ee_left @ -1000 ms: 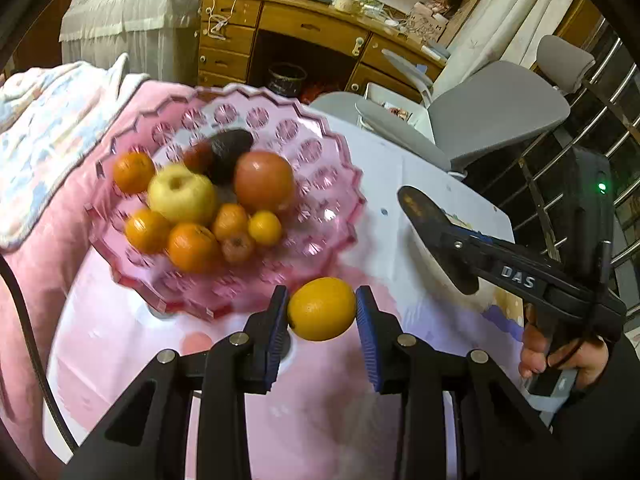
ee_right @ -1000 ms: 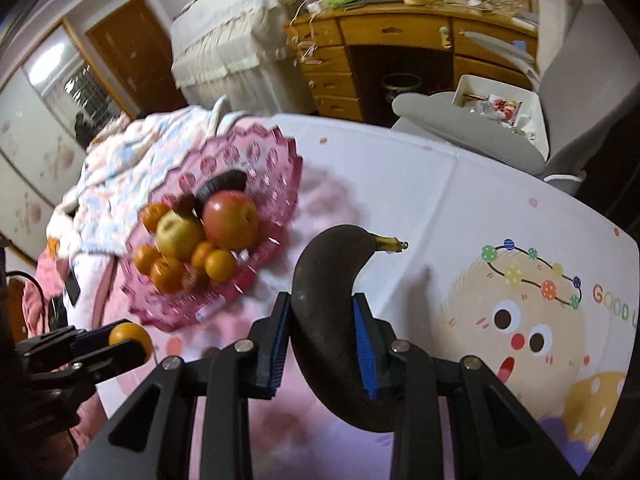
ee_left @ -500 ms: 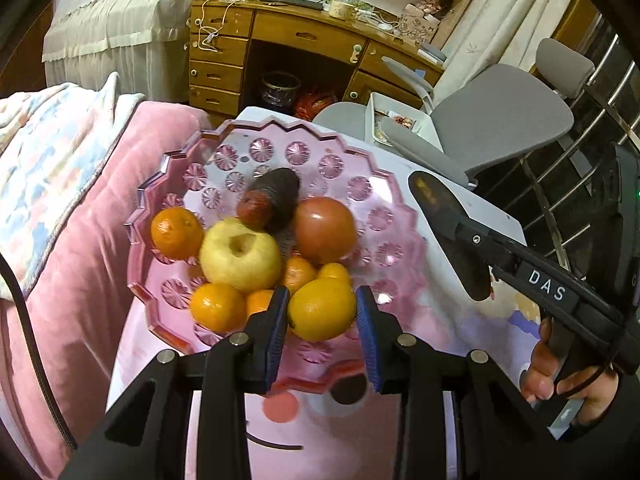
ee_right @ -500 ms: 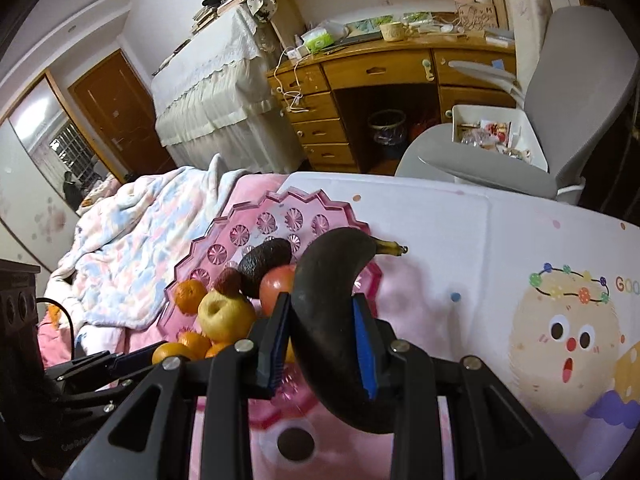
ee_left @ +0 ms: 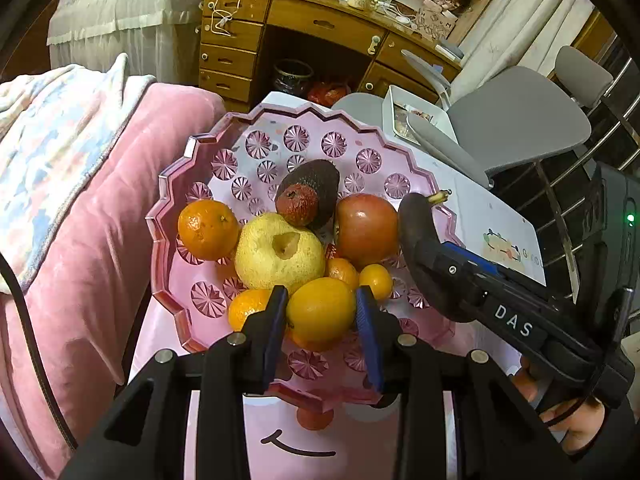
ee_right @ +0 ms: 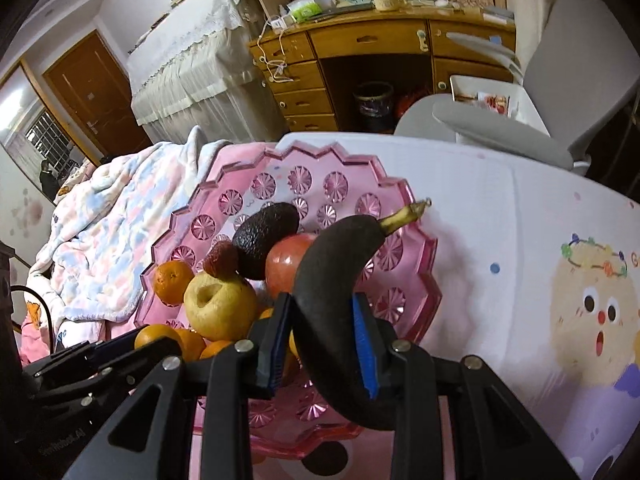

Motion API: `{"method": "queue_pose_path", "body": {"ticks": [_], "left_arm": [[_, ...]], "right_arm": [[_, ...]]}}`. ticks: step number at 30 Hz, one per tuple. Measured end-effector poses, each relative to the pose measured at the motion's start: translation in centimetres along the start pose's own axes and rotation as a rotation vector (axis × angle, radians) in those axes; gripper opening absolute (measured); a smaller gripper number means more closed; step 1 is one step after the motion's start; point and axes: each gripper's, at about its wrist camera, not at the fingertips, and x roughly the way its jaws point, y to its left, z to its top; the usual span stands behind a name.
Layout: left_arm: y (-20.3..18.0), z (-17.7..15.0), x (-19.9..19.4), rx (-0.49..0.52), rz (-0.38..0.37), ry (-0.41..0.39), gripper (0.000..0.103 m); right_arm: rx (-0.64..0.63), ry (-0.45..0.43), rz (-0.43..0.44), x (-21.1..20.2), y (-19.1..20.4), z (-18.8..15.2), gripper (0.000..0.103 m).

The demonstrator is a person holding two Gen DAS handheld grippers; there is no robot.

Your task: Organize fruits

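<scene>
A pink glass fruit bowl (ee_left: 176, 296) (ee_right: 404, 248) holds a yellow apple (ee_left: 276, 256), a red apple (ee_left: 366, 228), a dark avocado (ee_left: 320, 180), a small red fruit (ee_left: 297, 204) and several oranges. My left gripper (ee_left: 322, 320) is shut on a yellow-orange citrus fruit (ee_left: 320, 312) and holds it over the bowl's near side. My right gripper (ee_right: 324, 340) is shut on a blackened banana (ee_right: 332, 292), held over the bowl's right side; it shows in the left wrist view (ee_left: 416, 232) too.
The bowl stands on a white table with a cartoon cloth (ee_right: 520, 220). A pink blanket (ee_left: 80, 240) lies to the left. A grey chair (ee_left: 516, 120) and a wooden desk (ee_left: 320, 28) stand behind the table.
Both grippers have moved forward over the bowl with their fruit. The citrus fruit now hangs above the bowl's near fruits and the banana is above its right side.
</scene>
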Motion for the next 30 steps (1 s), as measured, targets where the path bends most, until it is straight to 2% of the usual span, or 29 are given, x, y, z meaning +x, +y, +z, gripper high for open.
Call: {"method": "queue_pose_path", "body": {"ticks": [1,3,4,5,10,14,16,21,26,28,30], "left_arm": [[0.0,0.0,0.1,0.001,0.001,0.004,0.034],[-0.1,0.1,0.2,0.007,-0.002,0.014,0.037],[-0.1,0.1,0.2,0.01,-0.002,0.017,0.04],[-0.1,0.1,0.2,0.012,-0.001,0.017,0.048],[-0.3,-0.1,-0.5,0.025,0.0,0.018,0.059],[-0.3,-0.6,-1.7,0.024,0.01,0.01,0.063],[-0.4,-1.1,-2.3,0.024,0.02,0.005,0.069],[-0.8,-3.1,-3.7,0.023,0.052,0.008,0.072],[-2.3,-6.7,-5.4,0.051,0.072,0.033,0.078],[-3.3,-8.7,-6.3,0.075,0.08,0.06,0.078],[-4.2,-10.3,-7.0,0.089,0.078,0.08,0.078]], "right_arm": [[-0.001,-0.003,-0.002,-0.1,0.2,-0.1,0.031],[-0.004,-0.007,-0.004,-0.4,0.5,-0.3,0.039],[-0.002,-0.006,-0.002,-0.5,0.6,-0.4,0.042],[0.004,-0.003,-0.003,-0.7,0.6,-0.6,0.046],[0.021,-0.016,-0.016,-2.1,0.6,-1.9,0.051],[0.049,-0.022,-0.012,-3.5,0.4,-3.1,0.061],[0.072,-0.015,0.0,-4.2,0.0,-4.1,0.062],[0.099,0.033,-0.016,-5.8,-0.6,-7.9,0.062],[0.122,0.088,-0.047,-8.0,-1.1,-13.1,0.063],[0.134,0.107,-0.057,-9.1,-1.4,-15.1,0.066],[0.152,0.114,-0.064,-10.7,-1.7,-17.1,0.074]]}}
